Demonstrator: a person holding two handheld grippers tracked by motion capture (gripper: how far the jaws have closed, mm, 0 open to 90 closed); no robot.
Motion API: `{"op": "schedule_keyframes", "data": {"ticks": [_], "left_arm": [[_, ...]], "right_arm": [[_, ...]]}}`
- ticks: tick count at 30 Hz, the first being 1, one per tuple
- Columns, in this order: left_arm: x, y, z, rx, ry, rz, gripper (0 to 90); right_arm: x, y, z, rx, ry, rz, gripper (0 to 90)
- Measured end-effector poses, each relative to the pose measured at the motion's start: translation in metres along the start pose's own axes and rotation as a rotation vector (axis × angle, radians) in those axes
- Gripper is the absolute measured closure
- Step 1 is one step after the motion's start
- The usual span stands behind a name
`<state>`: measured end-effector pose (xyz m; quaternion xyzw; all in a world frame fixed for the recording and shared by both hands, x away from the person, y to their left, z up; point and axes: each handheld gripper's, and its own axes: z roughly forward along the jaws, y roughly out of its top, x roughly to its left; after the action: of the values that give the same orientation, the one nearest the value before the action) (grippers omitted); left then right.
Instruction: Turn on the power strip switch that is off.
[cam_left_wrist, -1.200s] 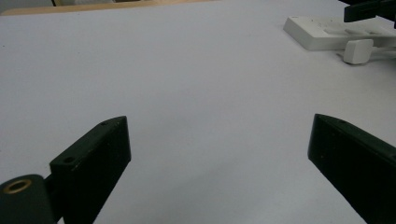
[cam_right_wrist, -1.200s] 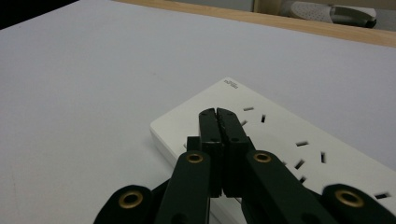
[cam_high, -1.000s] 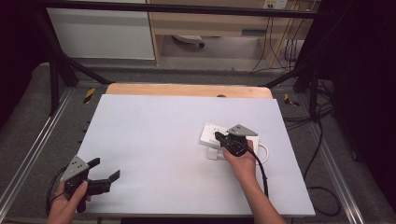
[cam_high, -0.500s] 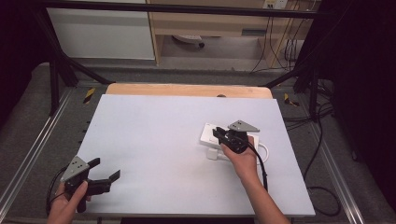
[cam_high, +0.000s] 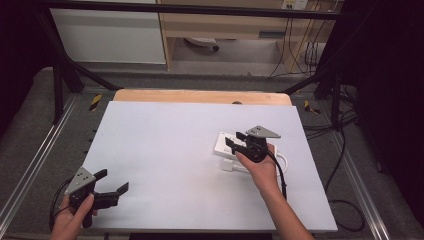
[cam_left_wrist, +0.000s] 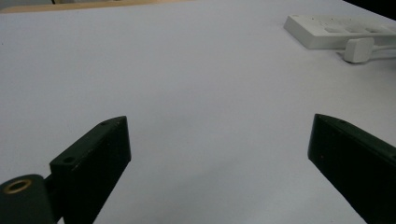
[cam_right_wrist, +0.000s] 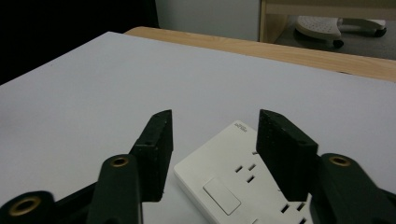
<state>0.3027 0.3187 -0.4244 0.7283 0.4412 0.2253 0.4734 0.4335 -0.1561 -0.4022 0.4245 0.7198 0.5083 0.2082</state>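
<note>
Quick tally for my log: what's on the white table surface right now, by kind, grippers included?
Power strip, white: 1
Plug, white, lying beside the strip, with its cable: 1
Grippers, black, both open: 2, the left gripper and the right gripper
Total: 4

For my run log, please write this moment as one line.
left gripper: open, near table corner | right gripper: open, over power strip | plug: beside strip

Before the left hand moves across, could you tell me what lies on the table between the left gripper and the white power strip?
Nothing: in the high view only bare white tabletop lies between the left gripper and the power strip.
</note>
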Motion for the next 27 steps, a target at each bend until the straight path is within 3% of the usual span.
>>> {"op": "schedule_keyframes", "data": {"ticks": [1, 19, 27], "left_arm": [[0.000, 0.000, 0.000, 0.000, 0.000, 0.000, 5.9], [0.000, 0.000, 0.000, 0.001, -0.002, 0.004, 5.9], [0.000, 0.000, 0.000, 0.002, -0.001, 0.004, 5.9]], "right_arm": [[0.000, 0.002, -0.001, 0.002, -0.003, 0.005, 41.0], [0.000, 0.016, -0.009, 0.035, -0.010, 0.015, 6.5], [0.001, 0.020, -0.016, 0.014, -0.002, 0.004, 3.1]]}}
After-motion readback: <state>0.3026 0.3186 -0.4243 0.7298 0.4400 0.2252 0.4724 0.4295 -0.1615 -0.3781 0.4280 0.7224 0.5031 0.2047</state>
